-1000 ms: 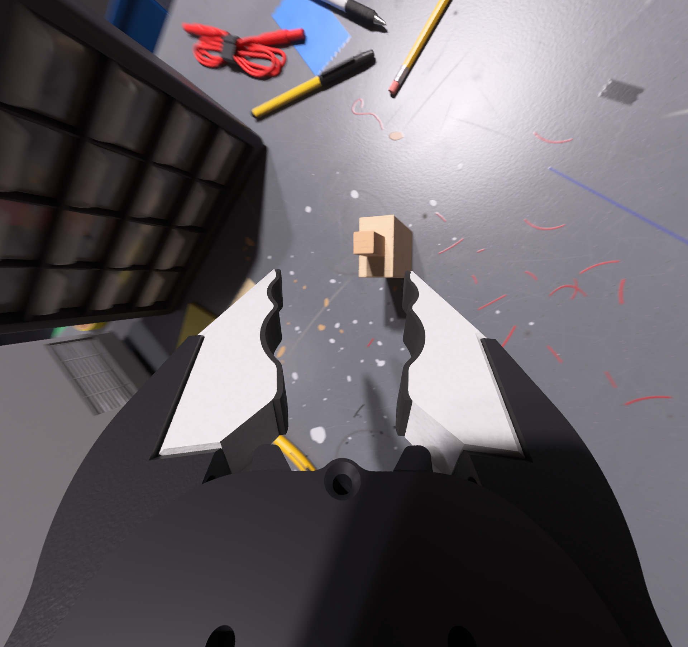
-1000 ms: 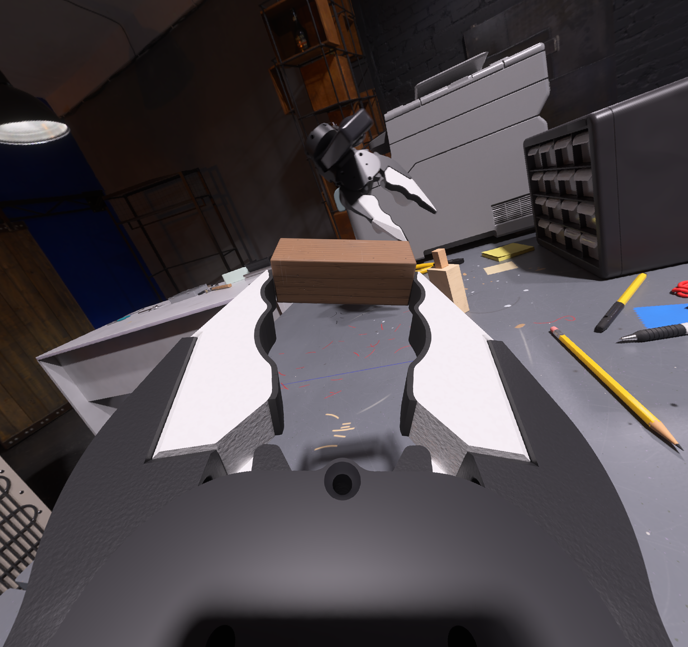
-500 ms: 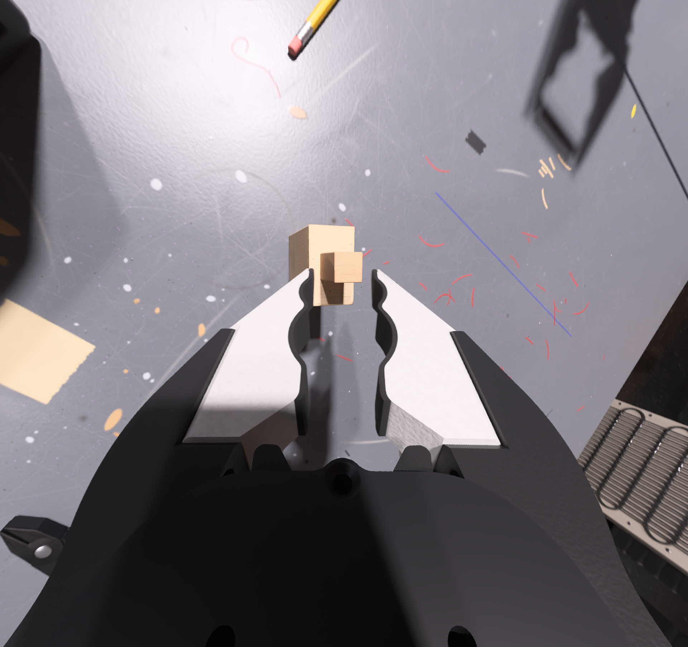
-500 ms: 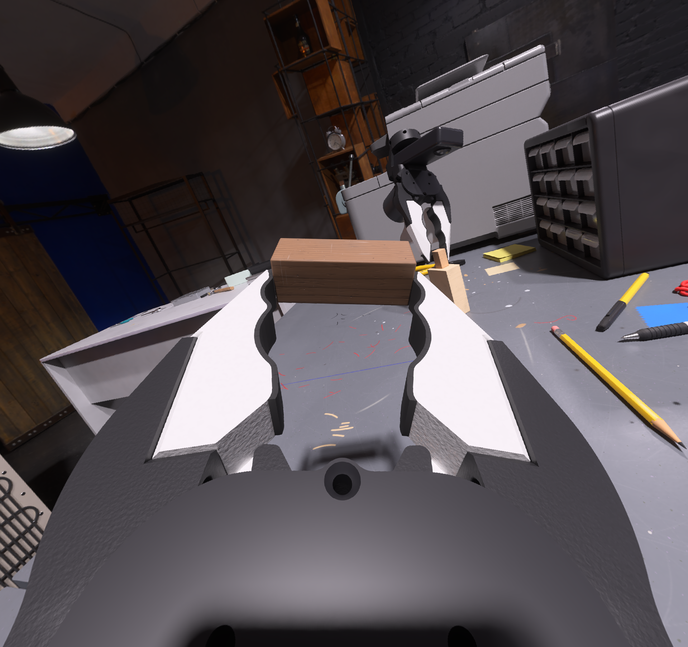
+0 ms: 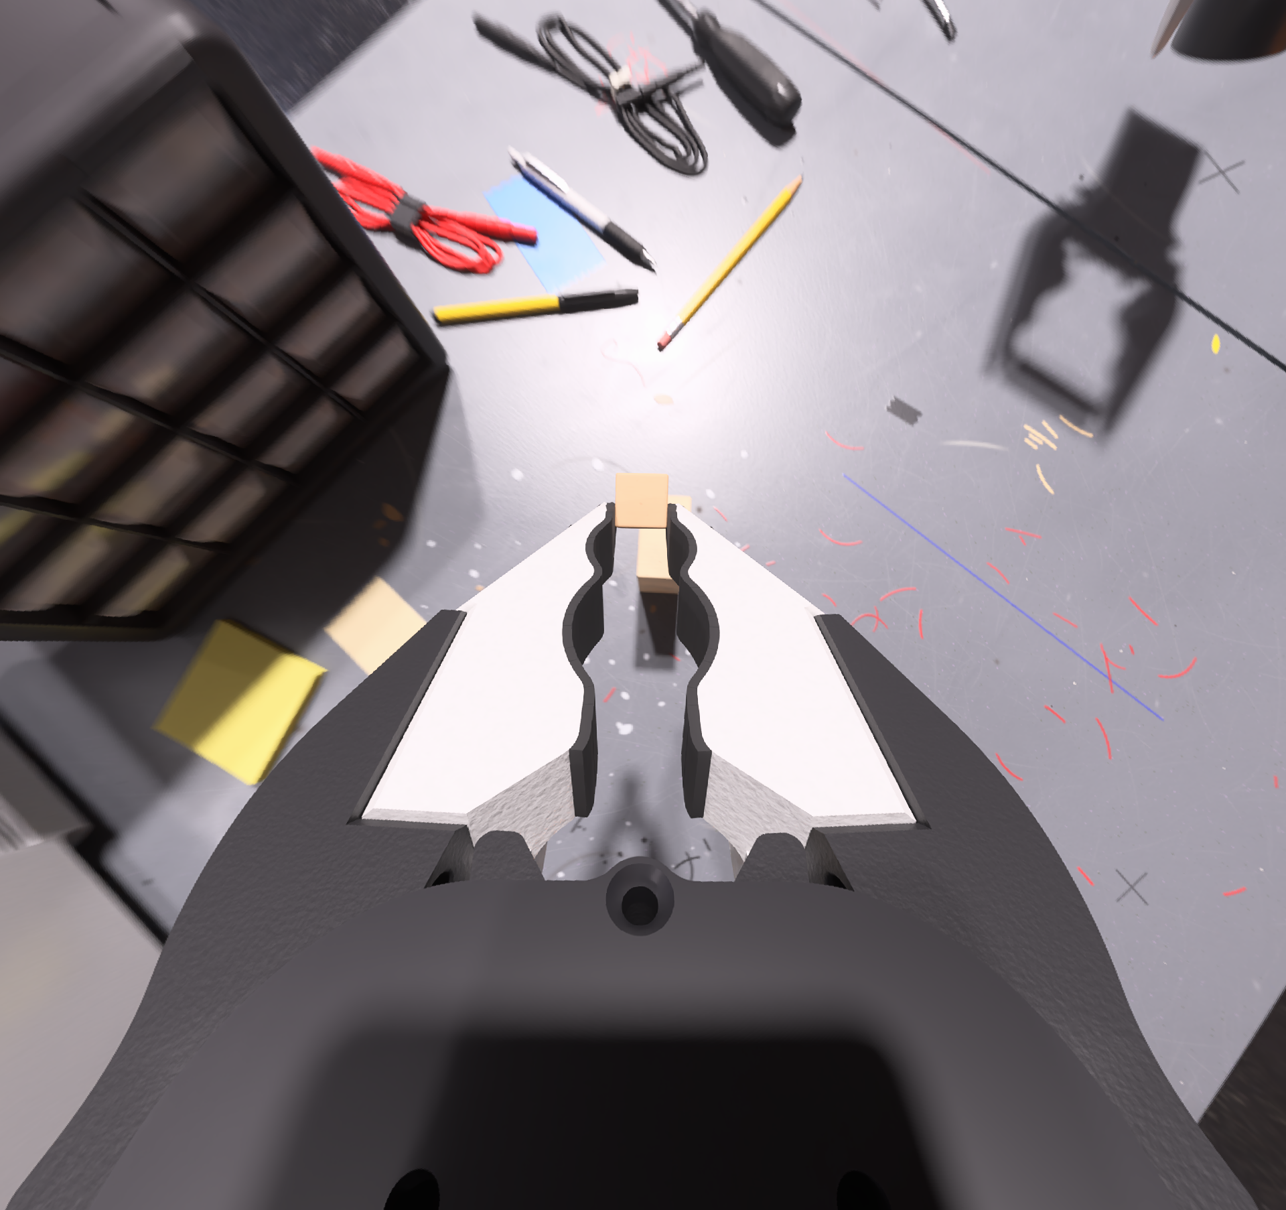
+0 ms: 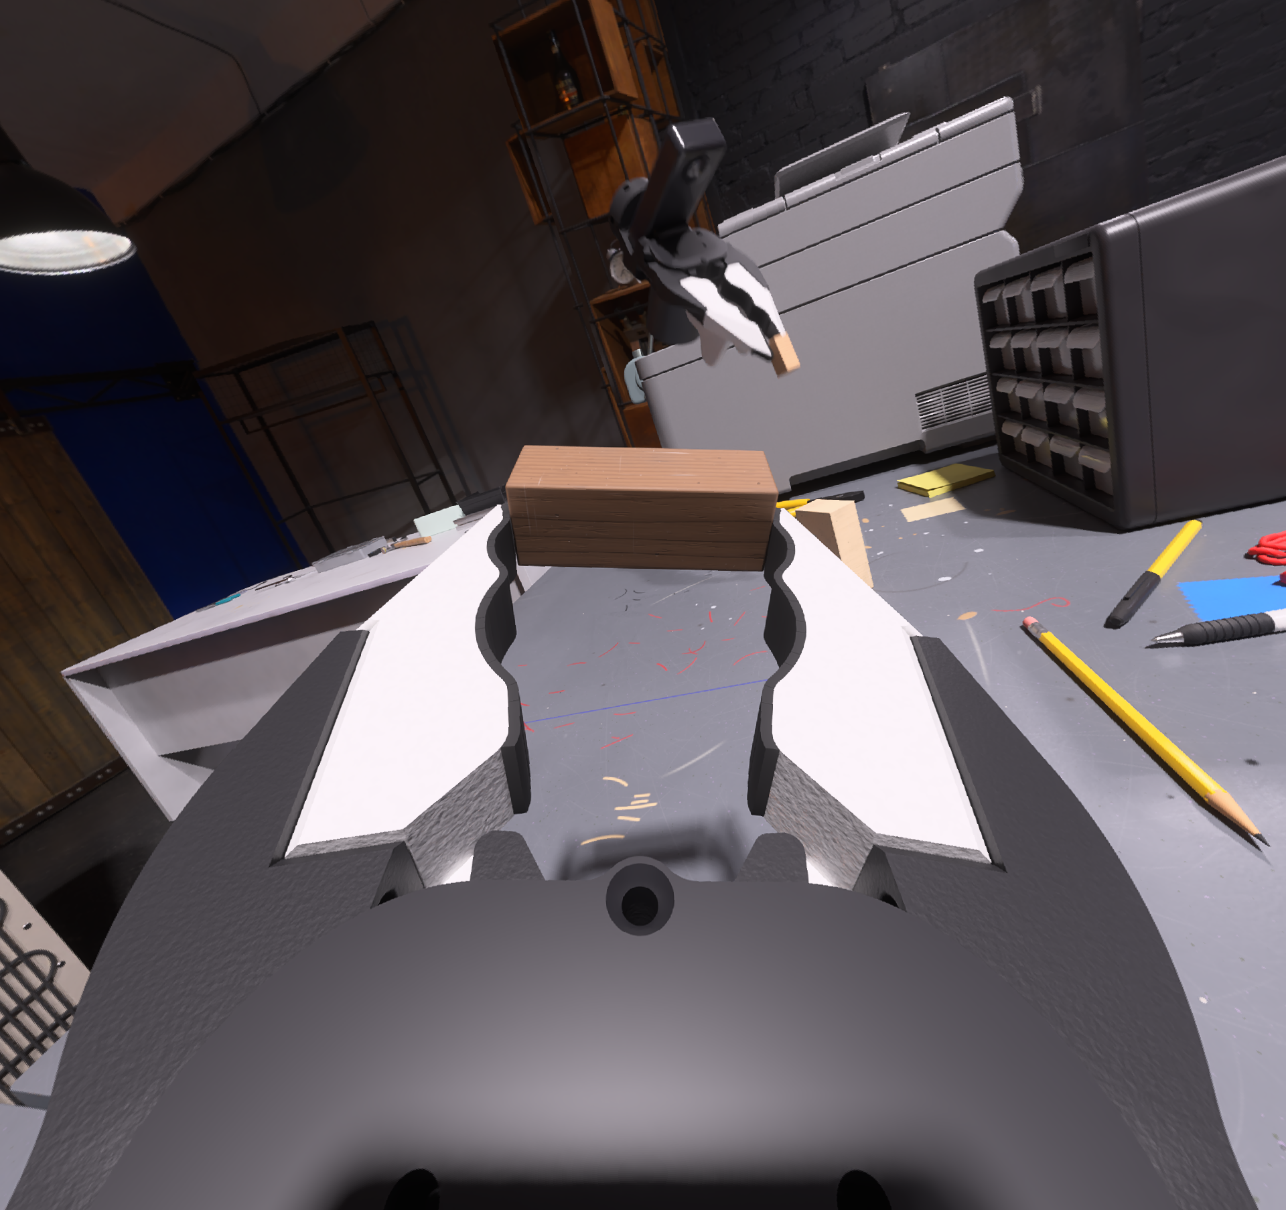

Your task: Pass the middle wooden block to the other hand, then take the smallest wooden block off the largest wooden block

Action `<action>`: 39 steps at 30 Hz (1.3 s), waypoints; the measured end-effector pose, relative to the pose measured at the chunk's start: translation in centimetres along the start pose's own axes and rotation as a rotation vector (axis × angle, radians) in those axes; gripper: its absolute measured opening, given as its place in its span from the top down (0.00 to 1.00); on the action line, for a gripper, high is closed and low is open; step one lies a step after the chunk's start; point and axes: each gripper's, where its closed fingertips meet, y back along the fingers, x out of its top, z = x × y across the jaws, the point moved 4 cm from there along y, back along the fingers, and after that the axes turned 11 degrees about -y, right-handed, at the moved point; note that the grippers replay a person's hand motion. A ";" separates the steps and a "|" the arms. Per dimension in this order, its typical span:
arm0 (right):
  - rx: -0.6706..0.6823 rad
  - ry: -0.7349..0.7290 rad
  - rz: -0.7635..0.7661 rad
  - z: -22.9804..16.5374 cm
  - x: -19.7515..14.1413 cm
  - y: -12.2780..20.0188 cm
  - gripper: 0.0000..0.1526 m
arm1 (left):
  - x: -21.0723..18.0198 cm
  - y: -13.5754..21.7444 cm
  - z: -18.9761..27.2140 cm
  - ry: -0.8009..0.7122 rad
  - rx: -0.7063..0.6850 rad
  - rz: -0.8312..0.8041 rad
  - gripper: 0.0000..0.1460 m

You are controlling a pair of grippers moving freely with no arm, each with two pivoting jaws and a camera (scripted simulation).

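- Smallest wooden block: pale, clamped between the fingertips of the left gripper, lifted clear of the table and above the largest wooden block.
- Largest wooden block: stands on the table directly beneath the left gripper's tips, its top bare.
- Middle wooden block: darker brown, gripped endwise by the right gripper, held above the table, nearer the camera than the largest wooden block.
- Drawer cabinet: dark, to the left of the largest wooden block.
- Yellow pencil and yellow marker: lie beyond the largest wooden block, well apart from it.
- Yellow note pad: on the table left of the largest wooden block, in front of the cabinet.
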 end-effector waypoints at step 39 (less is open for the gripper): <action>-0.014 0.050 0.016 -1.4 0.7 0.5 0.52 | 6.6 11.1 -6.1 0.169 0.506 0.650 0.91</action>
